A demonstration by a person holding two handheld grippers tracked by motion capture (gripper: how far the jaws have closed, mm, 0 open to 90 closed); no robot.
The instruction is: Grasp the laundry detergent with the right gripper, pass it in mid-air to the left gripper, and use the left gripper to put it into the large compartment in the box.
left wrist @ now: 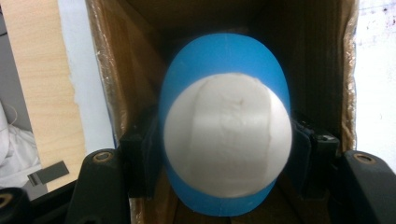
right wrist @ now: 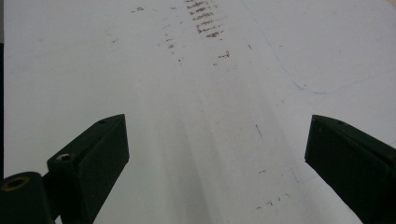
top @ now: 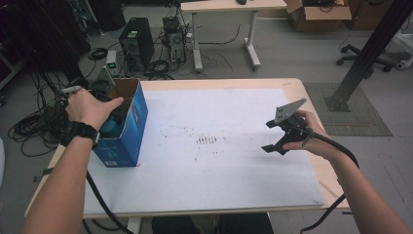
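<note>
Now left gripper (left wrist: 224, 154) pinches a blue-and-white ball (left wrist: 226, 135) inside the open blue cardboard box (top: 130, 127), while right gripper (right wrist: 217, 154) hovers spread above the white table mat (top: 234, 161).

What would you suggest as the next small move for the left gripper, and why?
Probably lower a little further and then open: the left gripper is shut on the blue-and-white ball, already inside the blue box, whose cardboard walls surround it. The right gripper waits open above the table.

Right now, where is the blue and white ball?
The blue and white ball is inside the open blue box at the table's left edge in the high view, clamped between the left gripper jaws.
</note>
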